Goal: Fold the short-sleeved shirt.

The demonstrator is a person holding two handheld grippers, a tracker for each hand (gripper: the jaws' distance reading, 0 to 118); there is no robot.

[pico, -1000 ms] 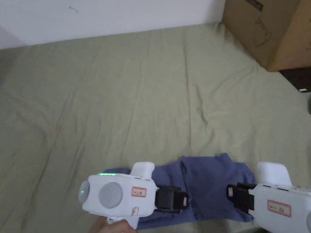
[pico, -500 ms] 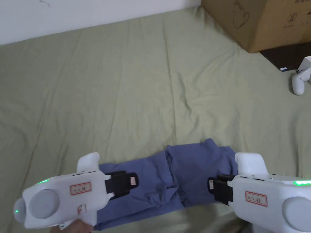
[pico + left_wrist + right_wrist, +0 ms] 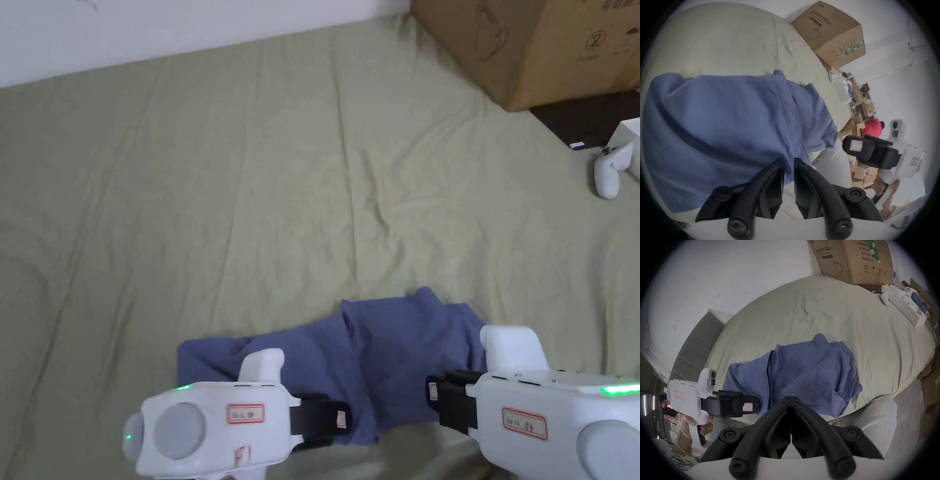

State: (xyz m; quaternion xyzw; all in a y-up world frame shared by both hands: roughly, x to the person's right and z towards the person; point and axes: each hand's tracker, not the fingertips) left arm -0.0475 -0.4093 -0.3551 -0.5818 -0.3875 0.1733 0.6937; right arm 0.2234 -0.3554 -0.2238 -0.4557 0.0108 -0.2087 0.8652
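Note:
A blue short-sleeved shirt [image 3: 400, 350] lies folded into a wide band at the near edge of the bed, with a fold line down its middle. My left gripper [image 3: 342, 420] is at the shirt's near edge by that fold. In the left gripper view, its jaws [image 3: 788, 164] stand a narrow gap apart with blue cloth [image 3: 729, 121] pinched between the tips. My right gripper [image 3: 431, 392] hovers at the shirt's near right edge. In the right gripper view, its jaws [image 3: 791, 397] are pressed together with nothing seen between them, in front of the shirt [image 3: 810, 373].
The green bed sheet [image 3: 250, 187] stretches far and left up to a white wall. A big cardboard box [image 3: 550, 44] stands at the far right corner. A white controller [image 3: 607, 175] lies at the right edge. A knee in light trousers [image 3: 875, 418] is close below.
My left gripper has moved from the shirt's left part rightward to its near edge by the middle fold. The shirt's left part lies flatter. The right gripper has barely moved.

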